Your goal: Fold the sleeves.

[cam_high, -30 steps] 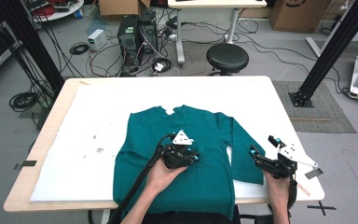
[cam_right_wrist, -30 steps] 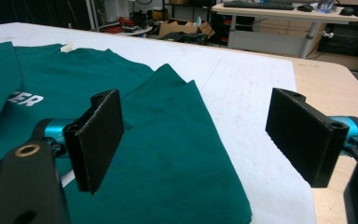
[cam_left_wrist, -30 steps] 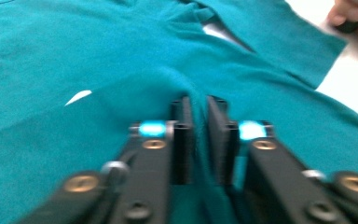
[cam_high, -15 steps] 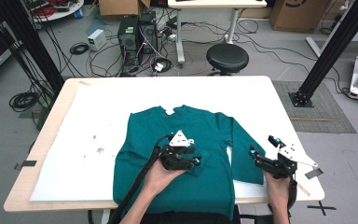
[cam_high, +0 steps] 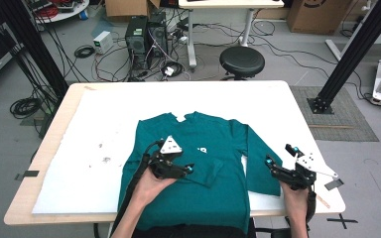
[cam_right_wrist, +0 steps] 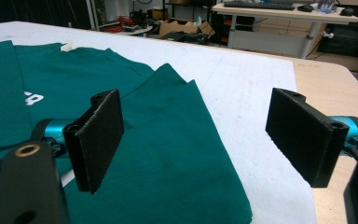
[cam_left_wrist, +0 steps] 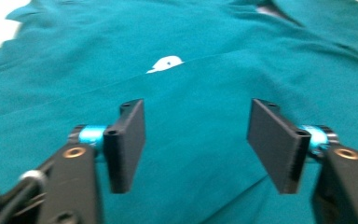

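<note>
The left gripper (cam_high: 188, 168) hangs low over the middle of the teal long-sleeved knit shirt (cam_high: 198, 144), and its two flat black jaws have just been opening; in the left gripper view they stand wide apart with nothing between them but the cloth lying below, and neither pad presses on it. Just ahead of those jaws a sleeve folded across the chest (cam_left_wrist: 214, 93) makes a straight slanting edge that half covers the small white printed logo (cam_left_wrist: 166, 63). The right gripper (cam_high: 278, 168) sits at the near right of the table, its jaws also spread wide and empty; in the right gripper view the left-hand pad hovers above the shirt's other sleeve, which lies flat in a long tapering panel (cam_right_wrist: 177, 140), while the other pad is out over the white padded cloth cover (cam_right_wrist: 247, 98) on the pale wooden table (cam_high: 322, 163). The shirt lies face up and smooth, collar away from the person, its hem reaching the near table edge. Its fabric looks soft and matte; the pads are hard, rectangular and dull black, mounted on blue metal hubs.
</note>
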Demonstrator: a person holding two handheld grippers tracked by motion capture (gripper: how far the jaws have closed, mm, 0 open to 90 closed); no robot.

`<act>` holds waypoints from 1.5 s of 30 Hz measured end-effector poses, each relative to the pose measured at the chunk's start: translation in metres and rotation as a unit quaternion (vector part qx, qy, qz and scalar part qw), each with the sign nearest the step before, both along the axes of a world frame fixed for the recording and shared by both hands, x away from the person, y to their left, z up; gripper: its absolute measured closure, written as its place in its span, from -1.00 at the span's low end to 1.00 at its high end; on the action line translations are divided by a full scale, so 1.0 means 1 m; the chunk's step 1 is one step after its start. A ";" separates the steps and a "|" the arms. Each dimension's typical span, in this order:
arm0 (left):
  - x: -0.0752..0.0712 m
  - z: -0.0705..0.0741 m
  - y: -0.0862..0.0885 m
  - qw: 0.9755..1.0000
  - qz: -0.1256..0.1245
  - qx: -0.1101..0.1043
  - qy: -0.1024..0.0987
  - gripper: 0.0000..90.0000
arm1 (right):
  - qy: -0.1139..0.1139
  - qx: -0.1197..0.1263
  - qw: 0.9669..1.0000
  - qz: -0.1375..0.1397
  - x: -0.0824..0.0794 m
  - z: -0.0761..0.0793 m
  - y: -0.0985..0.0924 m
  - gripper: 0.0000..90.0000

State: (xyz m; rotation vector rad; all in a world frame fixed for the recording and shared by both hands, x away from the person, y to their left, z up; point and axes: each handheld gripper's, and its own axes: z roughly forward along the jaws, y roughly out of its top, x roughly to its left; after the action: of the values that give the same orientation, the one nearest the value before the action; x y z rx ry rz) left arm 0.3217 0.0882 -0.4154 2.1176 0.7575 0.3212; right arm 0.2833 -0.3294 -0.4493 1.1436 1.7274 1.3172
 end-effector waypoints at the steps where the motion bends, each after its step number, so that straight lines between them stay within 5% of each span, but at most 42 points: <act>1: 0.000 0.001 0.012 1.000 0.017 -0.001 -0.009 -0.29 | 0.000 0.000 1.000 0.000 0.000 0.000 0.000 -0.57; 10: 0.000 0.002 0.062 0.997 0.063 -0.002 -0.033 -0.31 | -0.002 -0.004 1.000 -0.001 0.000 0.000 0.001 -0.57; 22: -0.010 -0.010 0.138 0.988 0.126 -0.040 -0.076 -0.33 | -0.001 -0.006 1.000 -0.002 0.000 0.000 0.001 -0.57; 30: -0.021 -0.014 0.180 0.984 0.158 -0.045 -0.073 -0.33 | 0.001 -0.005 1.000 -0.004 0.000 0.000 0.002 -0.57; 32: -0.023 -0.014 0.190 0.984 0.165 -0.040 -0.060 -0.30 | 0.001 -0.006 1.000 -0.004 0.000 0.000 0.002 -0.57; 33: -0.023 -0.013 0.201 0.985 0.167 -0.044 -0.031 -0.27 | 0.002 -0.005 1.000 -0.004 0.000 0.000 0.002 -0.57; 36: -0.025 -0.014 0.208 0.985 0.166 -0.041 -0.033 -0.27 | 0.000 -0.008 1.000 -0.003 0.000 0.000 0.002 -0.57; 38: -0.028 -0.016 0.215 0.984 0.168 -0.032 -0.046 -0.27 | -0.001 -0.008 1.000 -0.004 0.000 0.000 0.002 -0.57; 39: -0.031 -0.018 0.220 0.982 0.177 -0.029 -0.062 -0.28 | -0.001 -0.008 1.000 -0.004 0.000 0.000 0.002 -0.57; 42: -0.032 -0.020 0.227 0.980 0.181 -0.041 -0.068 -0.30 | -0.001 -0.009 1.000 -0.004 0.000 0.000 0.002 -0.57; 45: -0.035 -0.026 0.236 0.975 0.192 -0.053 -0.101 -0.31 | -0.001 -0.009 1.000 -0.004 0.000 0.000 0.002 -0.57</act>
State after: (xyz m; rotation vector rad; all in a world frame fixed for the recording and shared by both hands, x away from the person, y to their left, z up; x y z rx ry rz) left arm 0.2866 0.3241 -0.4411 1.7978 1.0372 0.6768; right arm 0.2833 -0.3273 -0.4493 1.1366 1.7276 1.2952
